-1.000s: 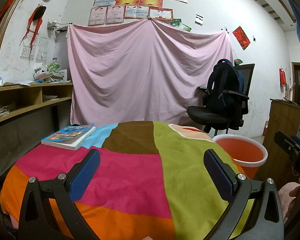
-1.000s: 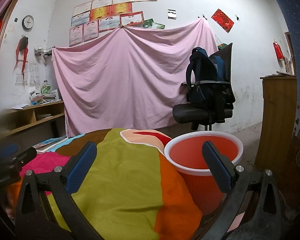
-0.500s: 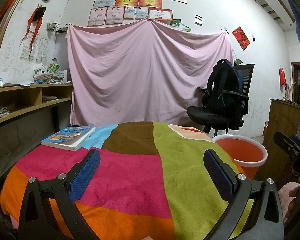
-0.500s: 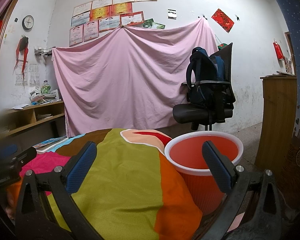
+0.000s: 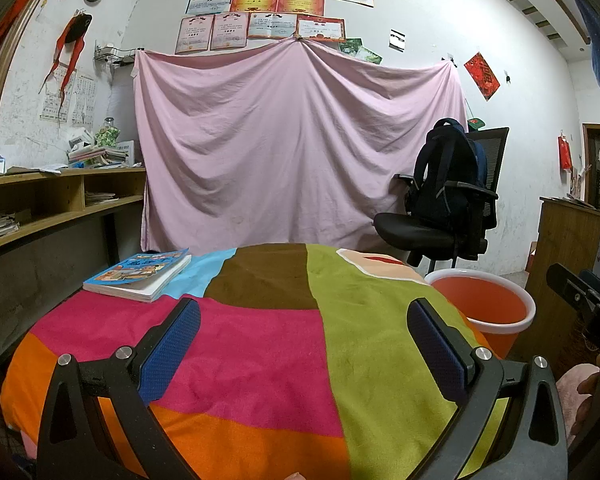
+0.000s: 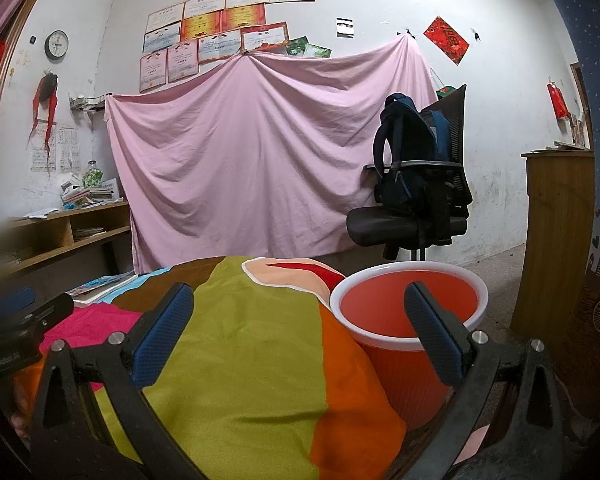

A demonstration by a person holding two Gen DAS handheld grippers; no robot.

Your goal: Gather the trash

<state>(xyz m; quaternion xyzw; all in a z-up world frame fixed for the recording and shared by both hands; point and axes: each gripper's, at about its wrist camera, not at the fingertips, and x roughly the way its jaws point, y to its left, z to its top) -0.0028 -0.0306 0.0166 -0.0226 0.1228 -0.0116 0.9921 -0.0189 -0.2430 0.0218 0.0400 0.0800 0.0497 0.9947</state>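
On my left wrist camera, the left gripper [image 5: 304,328] hangs over the table with its jaws wide apart and nothing between the blue pads [image 5: 172,350]. Below it lies the patchwork cloth [image 5: 260,344] — pink, green, brown and orange panels. A book [image 5: 140,276] rests at the far left edge of the table, well apart from my fingers. The orange bin [image 5: 490,312] with its white rim stands just beside the table's right edge, and I see no loose trash on the cloth. At the far right, part of the right gripper's body shows. Behind, a pink sheet [image 5: 296,144] covers the wall, with a backpack [image 5: 444,176] on an office chair.

On my right wrist camera, the right gripper [image 6: 300,320] is likewise spread wide and empty. Its right finger sits in front of the bin [image 6: 410,312], which stands against the cloth's [image 6: 252,352] orange edge — its inside looks bare from here. The book [image 6: 100,284] peeks out at far left.
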